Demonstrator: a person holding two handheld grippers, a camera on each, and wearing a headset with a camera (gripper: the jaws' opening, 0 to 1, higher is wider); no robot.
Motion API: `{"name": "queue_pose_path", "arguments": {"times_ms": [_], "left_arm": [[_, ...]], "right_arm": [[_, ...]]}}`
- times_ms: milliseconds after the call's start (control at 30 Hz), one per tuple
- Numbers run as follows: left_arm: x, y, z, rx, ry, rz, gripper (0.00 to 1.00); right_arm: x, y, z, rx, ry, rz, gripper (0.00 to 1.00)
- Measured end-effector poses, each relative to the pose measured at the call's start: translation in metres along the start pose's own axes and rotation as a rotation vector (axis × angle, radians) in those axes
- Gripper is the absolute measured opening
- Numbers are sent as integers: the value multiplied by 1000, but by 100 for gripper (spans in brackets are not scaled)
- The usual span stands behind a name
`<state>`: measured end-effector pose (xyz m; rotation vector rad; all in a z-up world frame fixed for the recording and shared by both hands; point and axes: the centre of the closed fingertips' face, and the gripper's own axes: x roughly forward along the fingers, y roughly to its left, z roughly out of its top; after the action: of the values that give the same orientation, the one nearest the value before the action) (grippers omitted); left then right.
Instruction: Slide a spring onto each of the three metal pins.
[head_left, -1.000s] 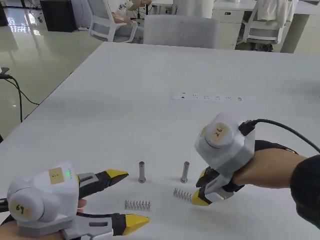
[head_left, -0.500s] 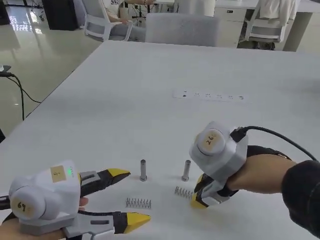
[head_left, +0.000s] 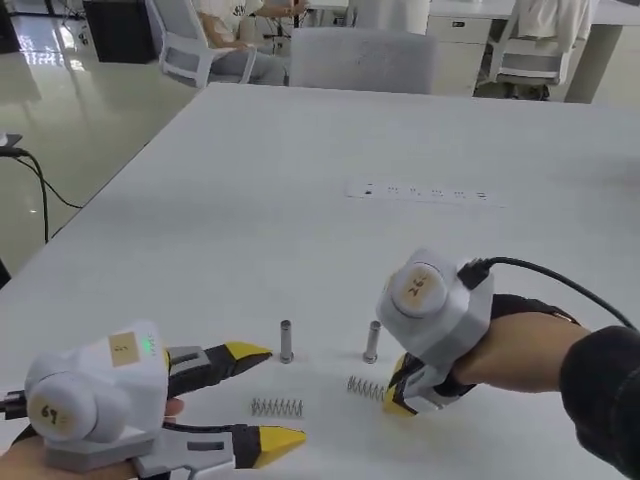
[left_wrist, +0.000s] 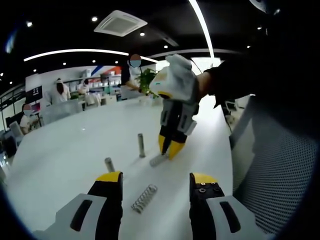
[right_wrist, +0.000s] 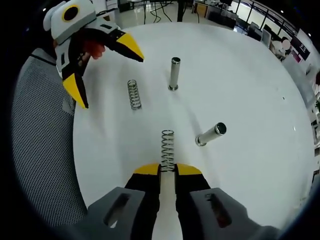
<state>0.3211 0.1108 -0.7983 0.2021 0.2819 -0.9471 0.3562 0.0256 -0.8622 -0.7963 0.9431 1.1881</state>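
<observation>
- I have two pins standing side by side on the surface (head_left: 300, 200): the left pin (head_left: 286, 341) and the right pin (head_left: 372, 341).
- The loose spring (head_left: 276, 407) lies before the left pin, between my left gripper's (left_wrist: 156, 178) spread jaws.
- The second spring (head_left: 366, 387) lies before the right pin, with one end pinched in my right gripper (head_left: 398, 400).
- A socket strip (head_left: 425, 192) sits well behind the pins.

I am in a big office: white table (head_left: 300, 180), chairs (head_left: 200, 50), desks (head_left: 460, 30), shiny floor (head_left: 70, 100), ceiling lights (left_wrist: 75, 51).
</observation>
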Motion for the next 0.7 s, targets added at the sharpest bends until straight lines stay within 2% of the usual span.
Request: {"name": "queue_pose_path", "arguments": {"times_ms": [200,367,700], "left_arm": [[5,-4,2,15,9,-23,46],[10,-9,3,38,24,-58,45],[22,-16,16,98,32,-126,38]], "right_arm": [[-13,6,5,4,-20,25,8],[-23,15,6,-23,-19,45,8],[-42,25,11,-73,-17,65,8]]}}
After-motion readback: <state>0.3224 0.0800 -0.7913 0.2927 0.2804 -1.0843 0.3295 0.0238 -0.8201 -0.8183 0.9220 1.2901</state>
